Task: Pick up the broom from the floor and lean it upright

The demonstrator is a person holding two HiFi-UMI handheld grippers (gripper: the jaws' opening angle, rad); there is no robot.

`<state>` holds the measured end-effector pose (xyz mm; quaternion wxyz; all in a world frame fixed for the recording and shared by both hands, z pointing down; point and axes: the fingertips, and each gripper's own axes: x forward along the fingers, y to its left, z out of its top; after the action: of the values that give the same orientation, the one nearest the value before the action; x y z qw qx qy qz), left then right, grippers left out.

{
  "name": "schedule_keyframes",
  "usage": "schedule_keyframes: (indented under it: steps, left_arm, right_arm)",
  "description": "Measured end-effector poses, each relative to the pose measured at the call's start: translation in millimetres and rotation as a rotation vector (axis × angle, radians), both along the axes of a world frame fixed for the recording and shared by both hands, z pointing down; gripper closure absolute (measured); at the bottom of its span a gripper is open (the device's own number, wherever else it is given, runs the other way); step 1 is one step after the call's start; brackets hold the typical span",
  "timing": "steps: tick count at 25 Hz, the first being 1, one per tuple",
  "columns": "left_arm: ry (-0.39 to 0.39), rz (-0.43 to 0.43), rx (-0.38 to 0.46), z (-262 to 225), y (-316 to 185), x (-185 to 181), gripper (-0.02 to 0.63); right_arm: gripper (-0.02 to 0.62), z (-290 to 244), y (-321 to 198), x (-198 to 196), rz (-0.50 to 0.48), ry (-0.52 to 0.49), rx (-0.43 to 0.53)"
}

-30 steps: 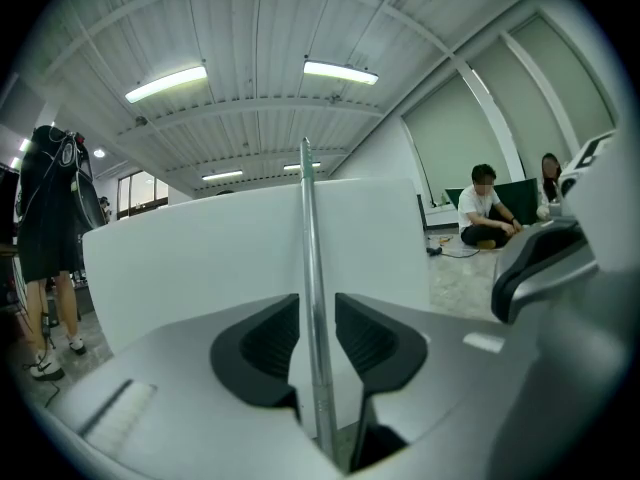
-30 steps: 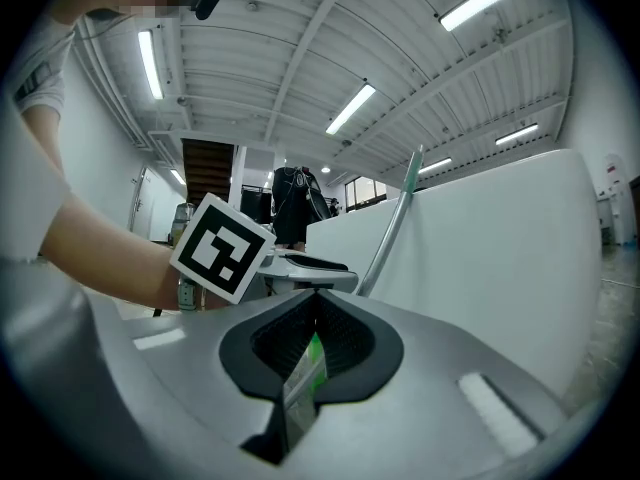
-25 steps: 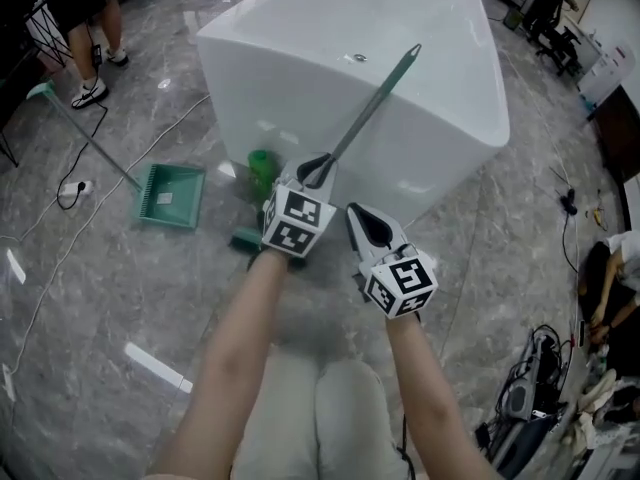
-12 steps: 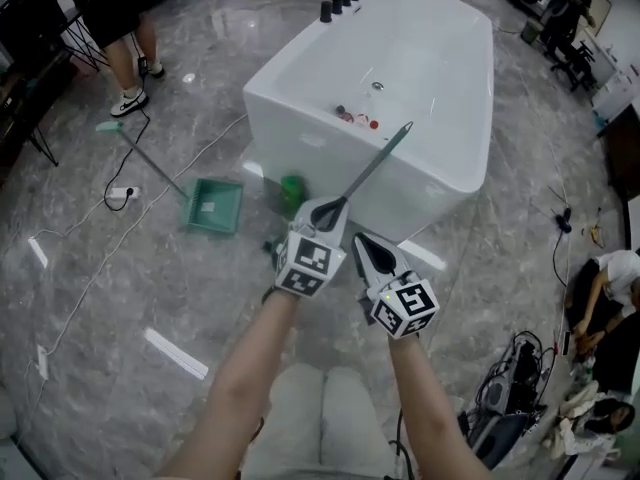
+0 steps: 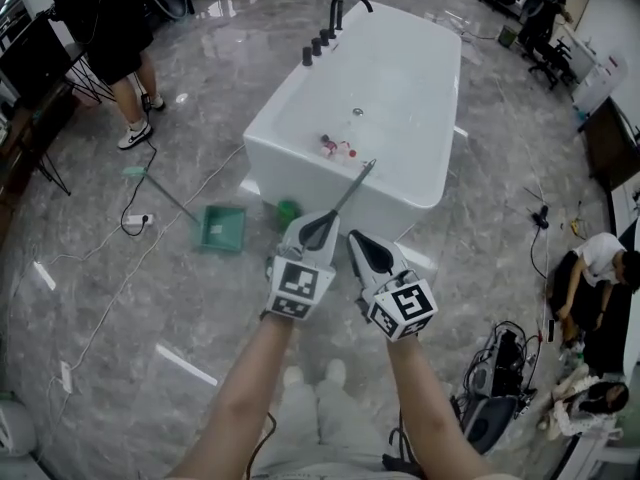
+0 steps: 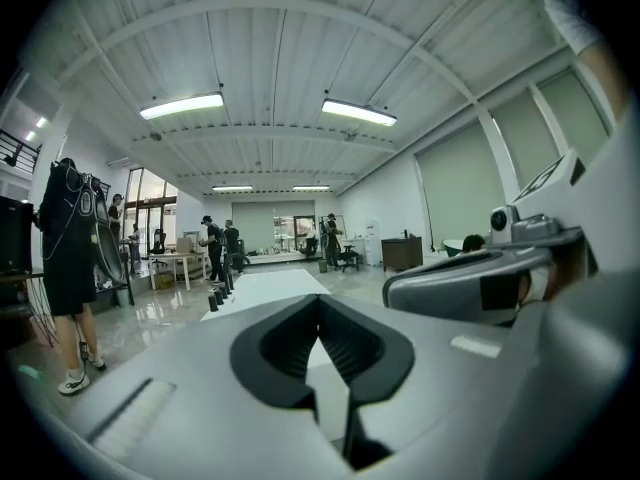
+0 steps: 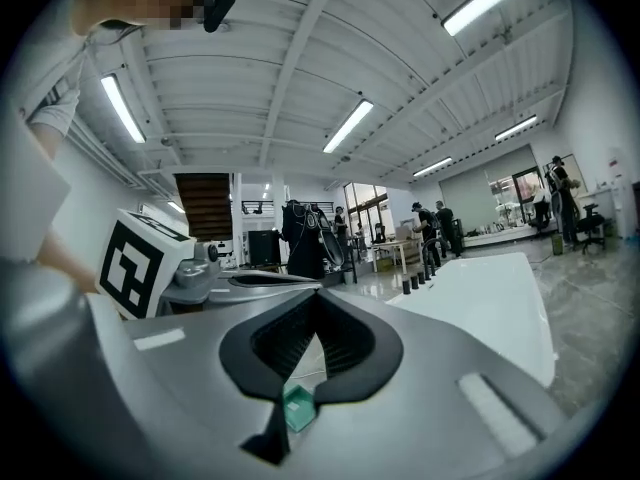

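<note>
The broom leans on the white bathtub [image 5: 300,158]. Its thin green handle [image 5: 352,188] slants up to the tub's front rim, and its green lower end [image 5: 288,210] sits on the floor by the tub's base. My left gripper [image 5: 318,230] hangs high above the floor and overlaps the handle's lower part in the head view. Its jaws [image 6: 320,313] are shut with nothing between them. To its right, at the same height, my right gripper [image 5: 365,250] is also shut and empty [image 7: 318,303]. Both point level toward the tub.
A green dustpan [image 5: 220,228] with a long handle lies on the floor left of the tub. Black taps [image 5: 345,3] stand at the tub's far end, with small items [image 5: 335,148] inside. A person [image 5: 100,28] stands at far left. Cables and equipment [image 5: 500,388] lie at right.
Both grippers and the head camera have risen well above the floor, so the tub and broom look smaller. The broom stays leaning against the tub.
</note>
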<state>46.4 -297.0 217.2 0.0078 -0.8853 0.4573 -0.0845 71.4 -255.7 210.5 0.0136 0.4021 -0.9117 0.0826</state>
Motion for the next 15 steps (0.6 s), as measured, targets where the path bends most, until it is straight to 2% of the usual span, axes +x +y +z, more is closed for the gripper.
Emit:
schedule_keyframes:
  steps: [6, 9, 15]
  left_arm:
    - [0.017, 0.026, 0.0, -50, 21, 9, 0.607]
    - [0.024, 0.022, 0.015, -72, 30, 9, 0.607]
    - [0.035, 0.02, 0.025, -92, 43, 1, 0.607]
  right_arm:
    - [0.595, -56, 5, 8, 0.042, 0.025, 0.015]
    - [0.595, -82, 4, 14, 0.067, 0.001, 0.026]
    - [0.595, -110, 10, 12, 0.071, 0.012, 0.071]
